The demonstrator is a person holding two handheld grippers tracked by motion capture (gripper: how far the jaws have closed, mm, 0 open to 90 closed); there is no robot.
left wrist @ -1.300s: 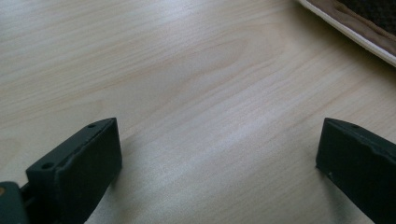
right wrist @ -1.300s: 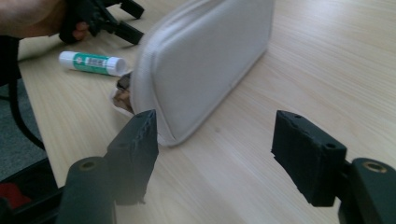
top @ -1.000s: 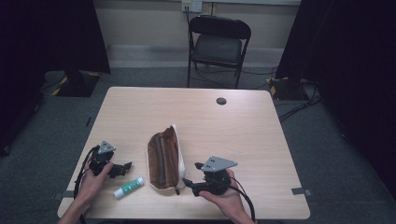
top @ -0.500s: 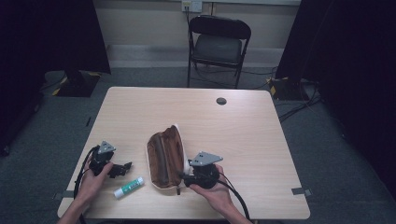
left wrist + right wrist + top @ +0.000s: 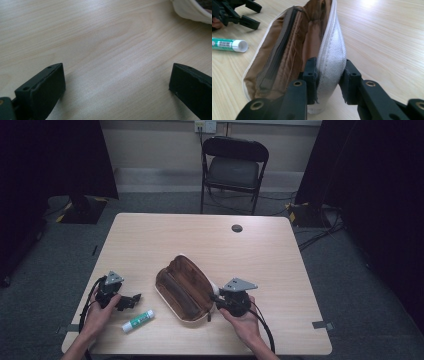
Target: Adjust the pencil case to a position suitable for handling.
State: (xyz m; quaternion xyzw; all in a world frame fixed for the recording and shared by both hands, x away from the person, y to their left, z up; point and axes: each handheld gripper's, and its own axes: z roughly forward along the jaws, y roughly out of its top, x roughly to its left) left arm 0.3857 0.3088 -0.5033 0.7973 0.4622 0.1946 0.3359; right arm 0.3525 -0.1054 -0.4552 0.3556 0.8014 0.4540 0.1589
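While the high view hides the grip, the right gripper (image 5: 329, 75) view shows its jaws clamped on the pouch (image 5: 294, 50) wall, lower centre. The left gripper (image 5: 115, 85) gapes wide over bare table (image 5: 100, 37).

An open white canvas pouch with brown lining (image 5: 185, 290) lies unzipped near the table's front, its right wall pinched, beside a green-and-white glue stick (image 5: 138, 320).

High view overlooks whole table (image 5: 260, 250); claw cameras close, low over tabletop; all share pouch (image 5: 184, 287).
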